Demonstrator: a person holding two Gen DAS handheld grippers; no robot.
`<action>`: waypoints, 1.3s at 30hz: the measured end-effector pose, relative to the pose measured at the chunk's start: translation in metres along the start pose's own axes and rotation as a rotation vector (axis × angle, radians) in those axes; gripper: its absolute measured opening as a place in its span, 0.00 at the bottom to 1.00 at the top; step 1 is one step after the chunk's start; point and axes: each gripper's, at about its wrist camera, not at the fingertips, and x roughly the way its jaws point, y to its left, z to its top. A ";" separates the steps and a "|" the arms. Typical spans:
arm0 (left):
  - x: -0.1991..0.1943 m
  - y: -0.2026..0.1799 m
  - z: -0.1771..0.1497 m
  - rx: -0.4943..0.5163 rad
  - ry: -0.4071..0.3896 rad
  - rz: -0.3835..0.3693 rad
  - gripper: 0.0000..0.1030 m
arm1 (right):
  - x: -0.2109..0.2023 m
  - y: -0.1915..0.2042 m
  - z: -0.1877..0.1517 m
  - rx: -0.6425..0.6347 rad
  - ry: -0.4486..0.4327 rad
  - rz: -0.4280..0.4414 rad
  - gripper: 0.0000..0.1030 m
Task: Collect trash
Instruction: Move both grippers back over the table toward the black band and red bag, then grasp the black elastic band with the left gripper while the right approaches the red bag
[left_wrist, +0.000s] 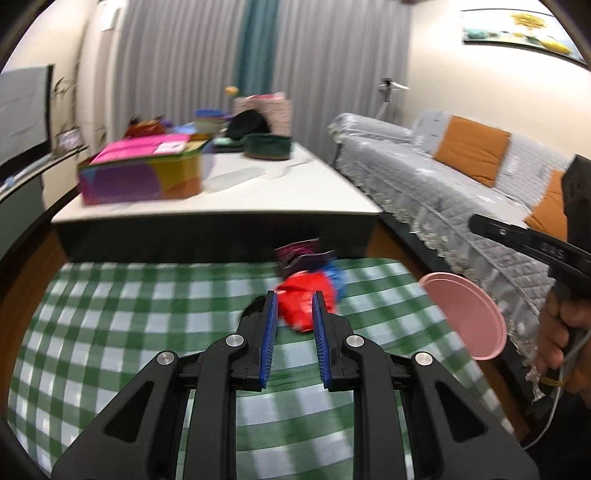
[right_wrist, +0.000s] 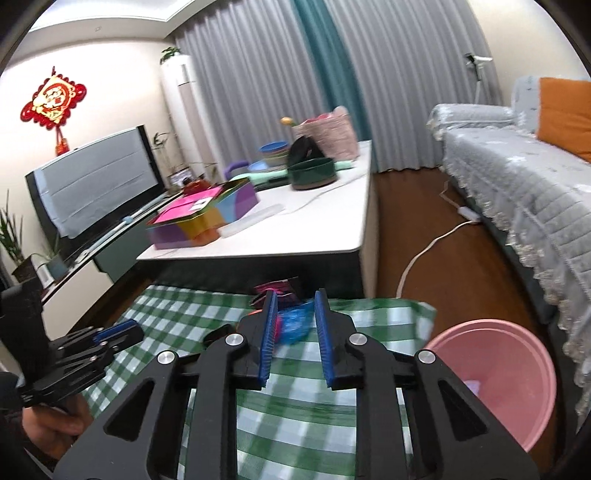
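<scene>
The left gripper and right gripper are held part open, nothing gripped. Beyond them, wrappers are piled on the checked cloth. A pink bin stands near right.

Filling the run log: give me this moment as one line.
phase: approach | left tool: open, empty | right tool: open, empty | wrappers: on checked cloth | pink bin: right of cloth

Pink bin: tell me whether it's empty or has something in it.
Not empty: the pink bin stands upright beside the checked cloth, with a small pale scrap showing inside.
</scene>
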 end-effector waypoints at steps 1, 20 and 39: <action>0.002 0.007 -0.001 -0.010 0.003 0.010 0.19 | 0.006 0.003 -0.001 0.000 0.009 0.009 0.21; 0.079 0.057 -0.027 -0.118 0.100 0.040 0.19 | 0.138 0.015 -0.048 0.065 0.228 0.077 0.28; 0.124 0.058 -0.028 -0.138 0.205 0.022 0.08 | 0.179 0.013 -0.063 0.106 0.319 0.144 0.34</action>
